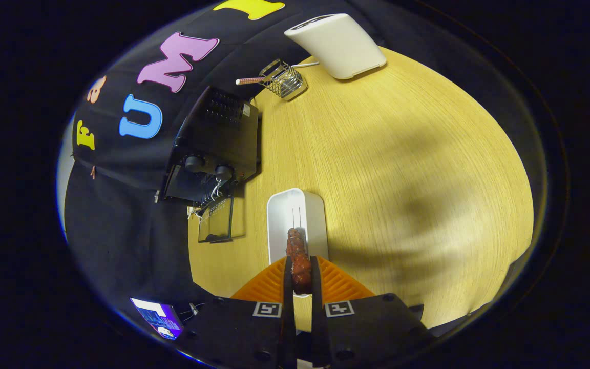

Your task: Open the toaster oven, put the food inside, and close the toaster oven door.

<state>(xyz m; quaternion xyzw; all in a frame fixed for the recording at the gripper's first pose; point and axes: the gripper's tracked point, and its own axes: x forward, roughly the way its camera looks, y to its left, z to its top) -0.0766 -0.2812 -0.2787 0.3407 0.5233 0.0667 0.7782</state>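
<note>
My hand-held gripper (301, 274) pinches a reddish skewer of meat (297, 251) above its white tray (279, 215); it looks light, soft and greasy, best held mid-length.

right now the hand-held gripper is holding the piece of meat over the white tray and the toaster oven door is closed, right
Not quite: in the gripper view the toaster oven door is open, hanging down in front of it. The rest holds: the hand-held gripper is shut on the piece of meat over the white tray.
</note>
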